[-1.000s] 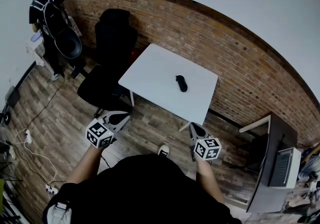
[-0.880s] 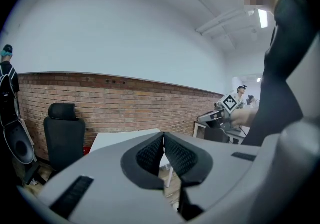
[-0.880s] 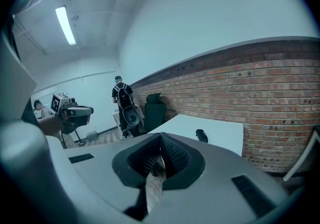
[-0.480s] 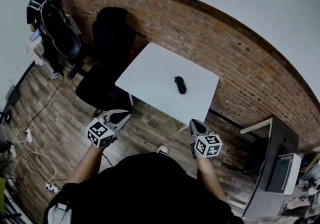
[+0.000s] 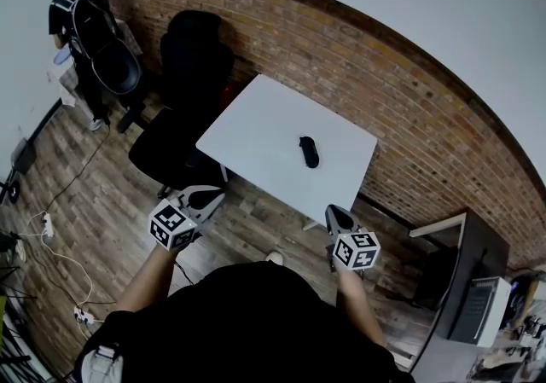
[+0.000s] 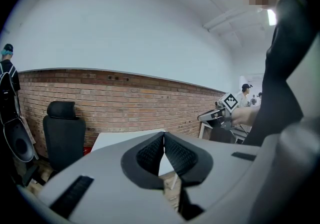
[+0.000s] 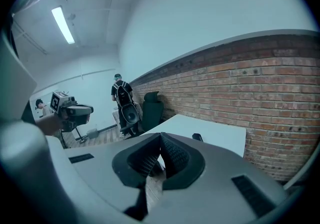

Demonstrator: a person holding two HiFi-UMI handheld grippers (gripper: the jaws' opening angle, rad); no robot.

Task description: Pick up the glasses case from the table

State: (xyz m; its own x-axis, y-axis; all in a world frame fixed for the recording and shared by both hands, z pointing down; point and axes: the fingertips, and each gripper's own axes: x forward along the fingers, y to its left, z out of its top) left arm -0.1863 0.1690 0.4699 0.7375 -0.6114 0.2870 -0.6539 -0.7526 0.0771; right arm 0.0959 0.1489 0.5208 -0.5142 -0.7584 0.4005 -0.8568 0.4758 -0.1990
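1. Head view, task item: the glasses case (image 5: pixel 309 152), dark and oblong, is lying on the white table (image 5: pixel 256 121), right of the tabletop's middle and well apart from both grippers.
2. Head view, grippers: the left gripper (image 5: pixel 205 196) and the right gripper (image 5: pixel 334 213) are hovering over the wooden floor (image 5: pixel 102 202) on the near side of the table, each pointing toward it. Neither is touching the case or the table.
3. Head view, surroundings: a black office chair (image 5: pixel 194 53) is standing at the table's left end, against the brick wall (image 5: pixel 401 91). A person in dark clothes (image 5: pixel 75 6) is standing at the far left. A dark desk (image 5: pixel 469 275) is sitting at the lower right, and white cables (image 5: pixel 53 240) are trailing across the floor at the left.
4. Left gripper view: the two dark ribbed pads are pressing together at their tips, with nothing between them; this gripper is closed and empty. Beyond the jaws the white tabletop is showing, with the office chair to its left and the brick wall behind. The right gripper, in the person's hand, is showing at the right. The case is not visible here.
5. Right gripper view: the jaws are meeting at their tips and are holding nothing; this gripper is likewise closed and empty. The glasses case is showing as a small dark shape on the tabletop just right of the jaw tips, clear of them. The chair and the standing person are appearing beyond the table, the left gripper at the left, and a ceiling light strip (image 7: pixel 62 24) is glowing at the upper left.
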